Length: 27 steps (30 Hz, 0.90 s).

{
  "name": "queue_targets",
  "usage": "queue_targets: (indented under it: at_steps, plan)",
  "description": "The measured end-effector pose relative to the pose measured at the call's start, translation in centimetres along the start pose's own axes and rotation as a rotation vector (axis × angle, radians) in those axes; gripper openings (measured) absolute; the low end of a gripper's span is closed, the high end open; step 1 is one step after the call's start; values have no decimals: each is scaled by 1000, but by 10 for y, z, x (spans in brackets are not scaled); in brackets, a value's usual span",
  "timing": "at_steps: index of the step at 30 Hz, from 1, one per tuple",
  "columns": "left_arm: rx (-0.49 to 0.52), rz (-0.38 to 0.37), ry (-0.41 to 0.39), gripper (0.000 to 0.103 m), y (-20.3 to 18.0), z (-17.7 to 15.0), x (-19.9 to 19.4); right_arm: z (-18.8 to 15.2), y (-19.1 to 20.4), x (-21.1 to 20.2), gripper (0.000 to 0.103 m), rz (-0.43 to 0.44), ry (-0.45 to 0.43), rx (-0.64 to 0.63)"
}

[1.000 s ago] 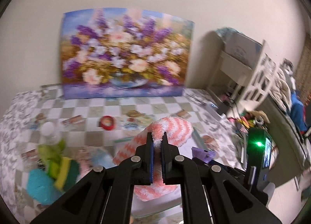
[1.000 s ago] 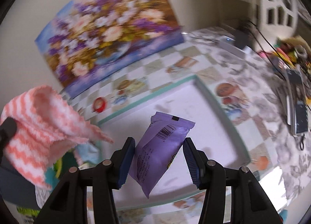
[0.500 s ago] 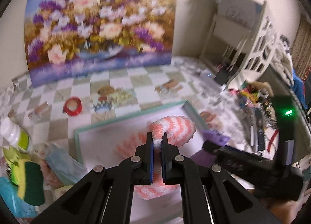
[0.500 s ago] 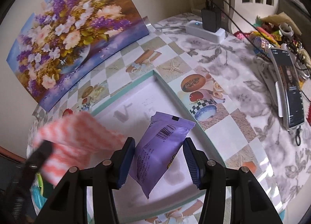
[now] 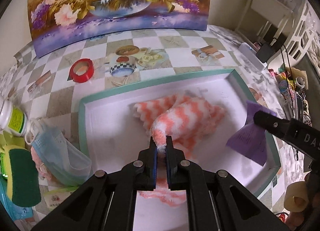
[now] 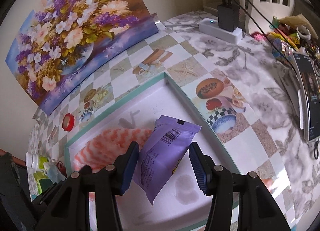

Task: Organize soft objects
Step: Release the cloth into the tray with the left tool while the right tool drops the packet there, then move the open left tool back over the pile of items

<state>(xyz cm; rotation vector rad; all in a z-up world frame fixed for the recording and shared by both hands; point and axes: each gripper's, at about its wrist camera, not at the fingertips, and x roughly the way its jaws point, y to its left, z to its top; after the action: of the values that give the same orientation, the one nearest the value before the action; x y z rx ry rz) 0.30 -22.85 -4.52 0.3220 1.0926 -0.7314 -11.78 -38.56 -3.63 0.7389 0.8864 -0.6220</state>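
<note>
A fluffy orange-and-white striped cloth (image 5: 180, 114) lies bunched on the white floor of the teal-rimmed tray (image 5: 140, 87). My left gripper (image 5: 161, 141) pinches one end of it, and its jaws are just starting to open. To the right, my right gripper (image 6: 164, 146) is shut on a purple packet (image 6: 166, 151) that hangs above the tray's right half. The same packet (image 5: 250, 141) shows in the left wrist view beside one right-gripper finger (image 5: 280, 125). The cloth (image 6: 112, 143) sits left of the packet in the right wrist view.
Left of the tray lie a blue face mask (image 5: 58, 157), a green-and-yellow sponge (image 5: 22, 175) and a white bottle (image 5: 12, 119). A red tape roll (image 5: 82, 69) sits behind the tray. A flower painting (image 5: 120, 0) leans on the wall. A power strip (image 6: 220, 28) and phone (image 6: 308, 94) are at right.
My left gripper came down with the striped cloth, which hung in the air and now rests on the tray floor. The right gripper shifted a little over the tray, still gripping the packet.
</note>
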Motion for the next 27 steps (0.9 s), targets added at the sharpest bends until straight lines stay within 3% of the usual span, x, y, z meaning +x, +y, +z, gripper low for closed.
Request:
queue_targets:
  at_steps: [1, 6, 9, 21, 24, 27]
  plan:
    - [-2, -3, -1, 10, 0, 1, -4, 1, 1, -2, 56, 0, -4, -3]
    - [-28, -10, -28, 49, 3, 8, -24, 4, 7, -17, 64, -5, -43, -34]
    - [-32, -8, -37, 60, 4, 10, -33, 3, 9, -20, 66, -23, -47, -52]
    - [-166, 63, -30, 74, 41, 6, -39, -15, 23, -5, 72, -73, 25, -148]
    - [-199, 90, -36, 88, 52, 4, -41, -20, 29, -7, 80, -82, 22, -173]
    - [-224, 132, -49, 89, 62, 0, -45, -25, 35, -9, 89, -78, 20, -191]
